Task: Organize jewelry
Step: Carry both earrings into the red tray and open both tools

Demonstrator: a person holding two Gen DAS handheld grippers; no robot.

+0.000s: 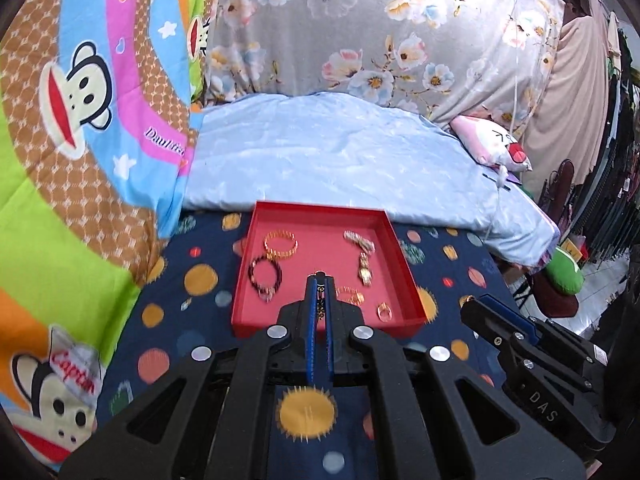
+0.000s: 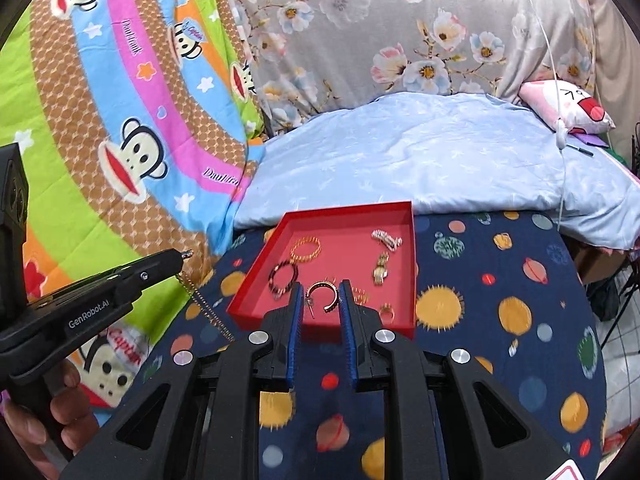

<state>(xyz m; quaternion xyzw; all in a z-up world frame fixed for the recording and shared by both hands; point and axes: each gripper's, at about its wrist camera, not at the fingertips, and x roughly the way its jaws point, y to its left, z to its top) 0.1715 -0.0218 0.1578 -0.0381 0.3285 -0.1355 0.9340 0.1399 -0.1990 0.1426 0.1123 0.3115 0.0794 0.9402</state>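
Right wrist view: the right gripper (image 2: 320, 300) pinches a gold hoop earring (image 2: 322, 295) over the red tray (image 2: 413, 264), near its 6 o'clock edge. At 9 o'clock, the left gripper (image 2: 185, 255) is clamped on a dangling gold chain (image 2: 206, 306) — both unplaced. Bracelets, watch and rings already lie inside, so the job looks nearly finished.

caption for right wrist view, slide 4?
Right hand-held gripper holds a gold hoop earring over the red tray; left hand-held gripper dangles a chain.
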